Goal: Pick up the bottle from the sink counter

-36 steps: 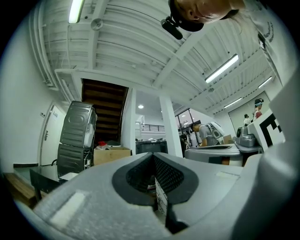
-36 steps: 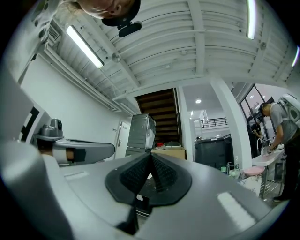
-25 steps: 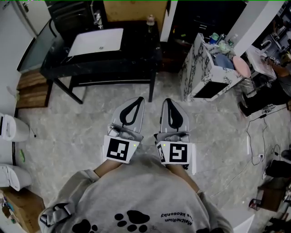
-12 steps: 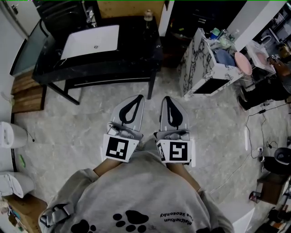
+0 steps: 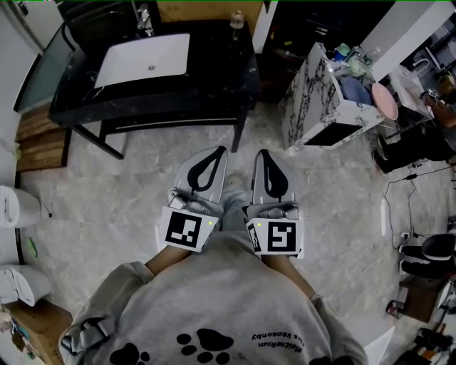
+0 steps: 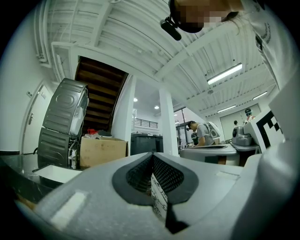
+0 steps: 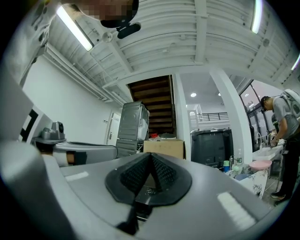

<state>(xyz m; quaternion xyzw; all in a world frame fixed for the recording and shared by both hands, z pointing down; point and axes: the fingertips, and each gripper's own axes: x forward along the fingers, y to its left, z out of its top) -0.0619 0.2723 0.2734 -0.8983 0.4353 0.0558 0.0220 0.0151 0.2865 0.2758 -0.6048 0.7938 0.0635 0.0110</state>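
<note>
Bottle (image 5: 236, 19) is stood at worktop (image 5: 214, 75) back right corner; left claw (image 5: 216, 152) and right claw (image 5: 262, 155) are clenched, empty, and should be opened before reaching.

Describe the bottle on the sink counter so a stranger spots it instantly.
Find the black counter at the top of the head view, with its white sink. Right of the sink, at the counter's back corner, stands the bottle: small, upright, alone there.
</note>
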